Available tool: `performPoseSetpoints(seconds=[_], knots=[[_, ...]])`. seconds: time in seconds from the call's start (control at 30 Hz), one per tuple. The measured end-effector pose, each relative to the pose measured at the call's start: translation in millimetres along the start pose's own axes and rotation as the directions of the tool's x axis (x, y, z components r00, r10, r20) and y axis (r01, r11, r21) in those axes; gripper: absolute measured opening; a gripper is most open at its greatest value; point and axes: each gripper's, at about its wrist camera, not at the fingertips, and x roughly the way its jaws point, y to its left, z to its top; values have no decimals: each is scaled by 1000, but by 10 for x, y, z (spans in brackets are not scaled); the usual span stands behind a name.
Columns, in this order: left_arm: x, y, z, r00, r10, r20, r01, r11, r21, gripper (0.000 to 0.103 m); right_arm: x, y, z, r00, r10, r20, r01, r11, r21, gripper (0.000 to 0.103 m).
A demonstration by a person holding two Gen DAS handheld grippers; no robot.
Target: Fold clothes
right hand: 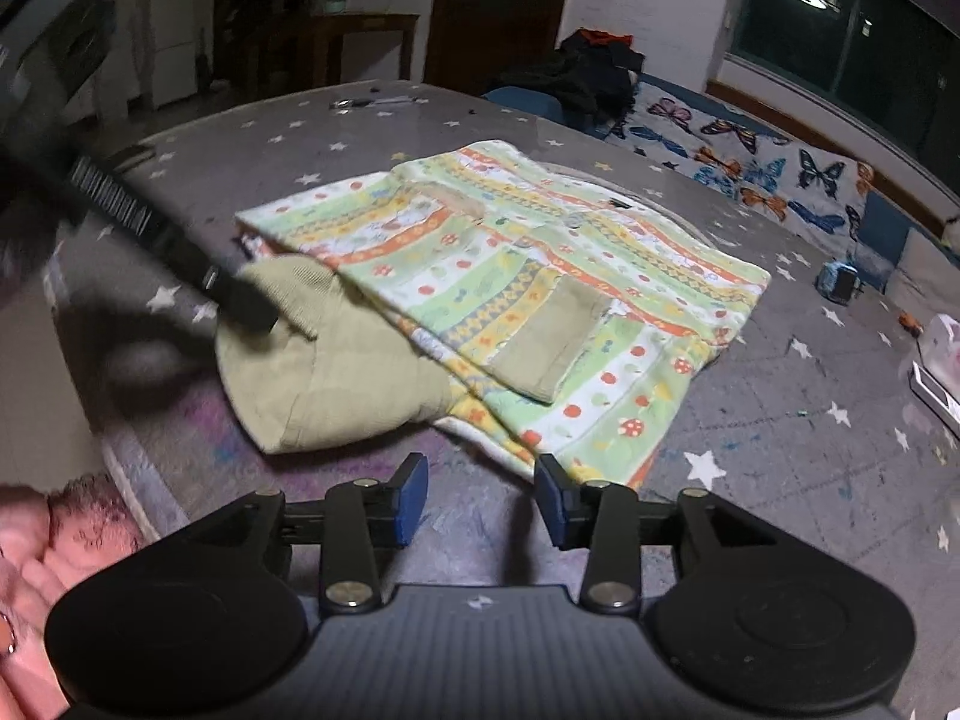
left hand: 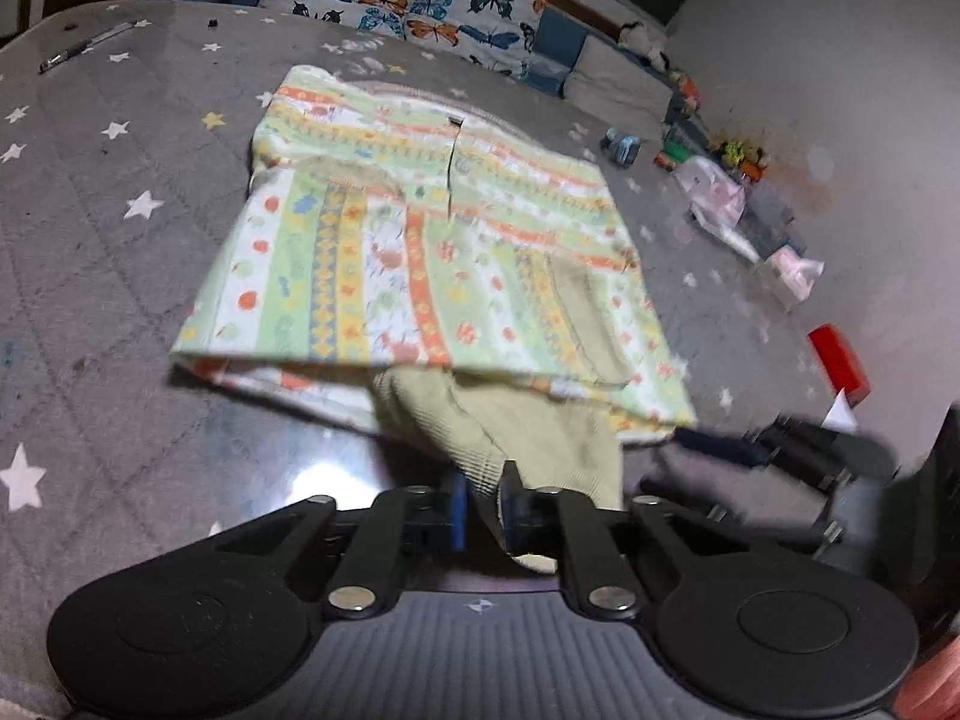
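Note:
A folded garment (left hand: 420,252) with green, orange and white printed stripes lies on the grey star-print mat (left hand: 90,240). Its olive ribbed cuff (left hand: 540,438) sticks out from under the near edge. My left gripper (left hand: 485,507) is shut on that cuff, with the blue pads pressing the ribbed cloth. In the right wrist view the garment (right hand: 540,276) lies ahead, and the left gripper (right hand: 240,300) grips the olive cuff (right hand: 336,372) at the left. My right gripper (right hand: 483,501) stands open just short of the garment's near corner, holding nothing. It also shows, blurred, in the left wrist view as the right gripper (left hand: 810,456).
A butterfly-print cushion (left hand: 420,0) borders the mat's far side. Small toys and packets (left hand: 720,180) and a red block (left hand: 837,360) lie to the right. A pen (left hand: 84,48) lies at the far left. A dark clothes pile (right hand: 594,72) sits behind. A person's hand (right hand: 30,570) is at the lower left.

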Motion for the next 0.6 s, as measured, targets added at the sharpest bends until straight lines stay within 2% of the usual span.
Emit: performPoseSetpoints(seconds=[0.17, 0.3, 0.43, 0.5, 0.53, 0.57, 0.6], knots=[[-91, -4, 282, 998, -47, 49, 49, 998, -46, 10, 35, 112, 14, 999, -11, 37, 14, 996, -84, 55], [-81, 21, 518, 995, -83, 63, 87, 994, -69, 9, 150, 167, 91, 996, -26, 80, 37, 990, -135, 58], [-89, 43, 542, 994, -91, 59, 92, 995, -29, 9, 277, 212, 176, 991, -38, 125, 61, 981, -182, 57], [-94, 54, 554, 994, -95, 57, 95, 995, -9, 10, 341, 204, 240, 990, -32, 137, 57, 982, -182, 54], [-96, 59, 560, 994, -97, 56, 97, 995, 1, 10, 372, 184, 282, 990, -23, 137, 46, 984, -171, 48], [-98, 65, 566, 994, -99, 56, 98, 995, 11, 11, 403, 164, 324, 991, -13, 137, 35, 987, -159, 35], [-101, 70, 572, 993, -100, 55, 99, 995, 21, 12, 416, 112, 360, 992, 3, 130, 13, 992, -125, 30]])
